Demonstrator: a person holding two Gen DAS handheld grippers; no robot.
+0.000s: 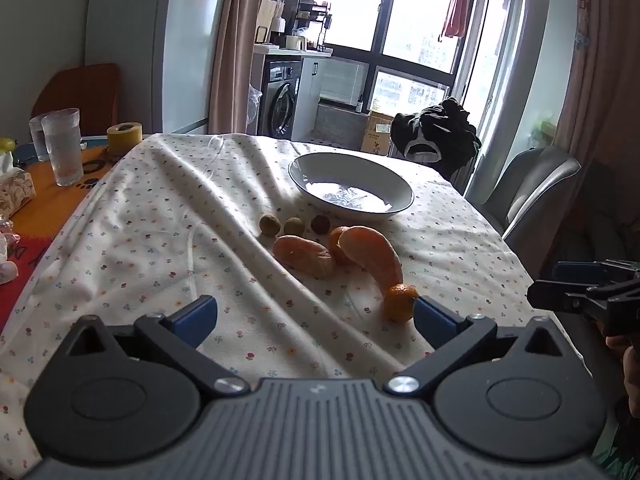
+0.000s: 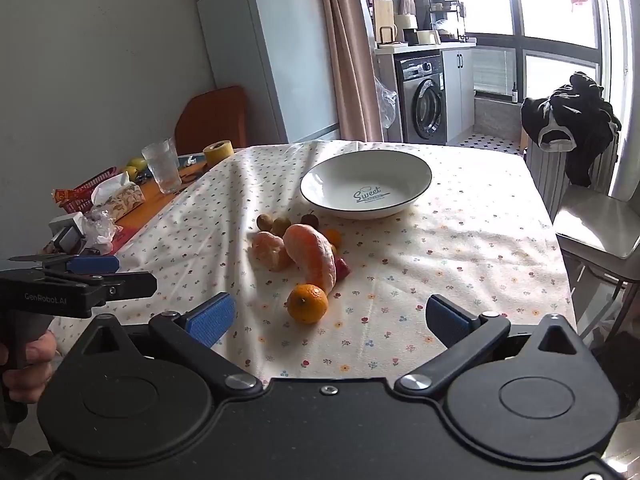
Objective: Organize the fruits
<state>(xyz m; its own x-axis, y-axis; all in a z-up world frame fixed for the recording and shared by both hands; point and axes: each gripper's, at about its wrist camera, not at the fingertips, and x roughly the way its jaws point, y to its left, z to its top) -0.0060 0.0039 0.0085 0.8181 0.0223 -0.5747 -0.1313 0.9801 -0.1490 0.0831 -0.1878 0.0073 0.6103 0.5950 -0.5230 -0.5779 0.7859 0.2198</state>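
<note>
Over the floral tablecloth (image 2: 460,240), left gripper (image 1: 316,316) and right gripper (image 2: 332,320) hover spread wide, holding nothing.

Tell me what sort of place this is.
Most likely a home dining area beside a kitchen or laundry nook: a cloth-covered table with a bowl and fruit, a washing machine, and a fridge.

Table (image 2: 480,248) under floral cloth (image 2: 400,280) bears bowl (image 2: 366,188), fruits (image 2: 308,256).
</note>
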